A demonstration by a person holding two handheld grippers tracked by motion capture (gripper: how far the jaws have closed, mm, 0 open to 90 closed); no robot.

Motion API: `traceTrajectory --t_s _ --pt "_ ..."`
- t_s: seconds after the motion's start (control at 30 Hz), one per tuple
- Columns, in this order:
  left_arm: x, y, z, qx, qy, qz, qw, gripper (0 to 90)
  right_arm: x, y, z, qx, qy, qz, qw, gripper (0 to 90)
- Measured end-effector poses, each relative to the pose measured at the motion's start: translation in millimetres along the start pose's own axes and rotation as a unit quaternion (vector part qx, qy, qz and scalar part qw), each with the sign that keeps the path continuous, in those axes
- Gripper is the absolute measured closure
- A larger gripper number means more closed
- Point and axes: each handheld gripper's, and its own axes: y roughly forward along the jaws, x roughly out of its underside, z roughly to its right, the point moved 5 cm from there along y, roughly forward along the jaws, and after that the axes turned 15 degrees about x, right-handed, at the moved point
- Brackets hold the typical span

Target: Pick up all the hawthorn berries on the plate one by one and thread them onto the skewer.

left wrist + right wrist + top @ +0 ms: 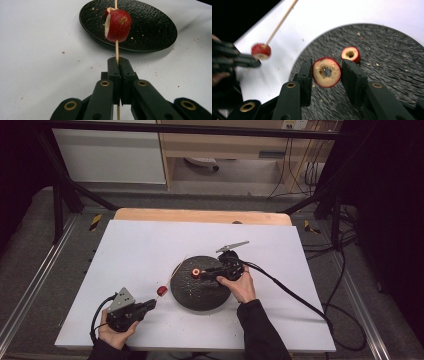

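Right gripper view: right tongs (pixel 326 72) clasp a cored fruit ring (pixel 327 72) above the black plate (pixel 387 75); left tongs (pixel 118 65), clamped on the skewer (pixel 116 48), aim its free tip platewards, hole facing sideways.

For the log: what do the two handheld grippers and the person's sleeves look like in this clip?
Both are black. The left gripper has a grey three-cornered plate on top and a looping black cable; the right gripper has a like plate and a long black cable. The gripper views show flat black jaws on linkage arms with brass-coloured pivot rings. The sleeves are dark.
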Motion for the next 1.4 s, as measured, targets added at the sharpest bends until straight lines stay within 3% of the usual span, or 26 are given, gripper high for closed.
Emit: traceTrajectory --t_s 0.2,0.33,0.53,0.73,1.0,1.4 --pt "-1.1 -0.6 1.7 -0.002 -0.002 0.009 1.0000 88.6 6.8 -2.4 -1.2 -0.028 0.061 0.056 0.9962 62.5" --pt "-1.5 -0.7 2.4 -0.003 -0.002 0.012 0.9999 88.6 9.0 -2.7 -2.5 -0.040 0.094 0.088 0.9908 62.5" --pt "-3.5 -1.3 5.3 -0.007 -0.001 0.025 0.9997 88.6 7.0 -1.4 -8.7 -0.049 0.125 0.133 0.9819 62.5" --pt "-5.0 -0.6 7.6 -0.014 -0.008 0.038 0.9992 88.6 4.0 -0.2 -12.1 -0.051 0.155 0.182 0.9697 62.6" --pt "-5.8 2.0 10.6 -0.019 -0.011 0.044 0.9988 88.5 -2.4 -1.8 -13.0 -0.061 0.197 0.239 0.9489 62.7" --pt "-5.8 7.3 17.1 -0.017 -0.009 0.053 0.9984 88.6 -12.2 -11.3 -10.9 -0.073 0.237 0.282 0.9269 62.7"
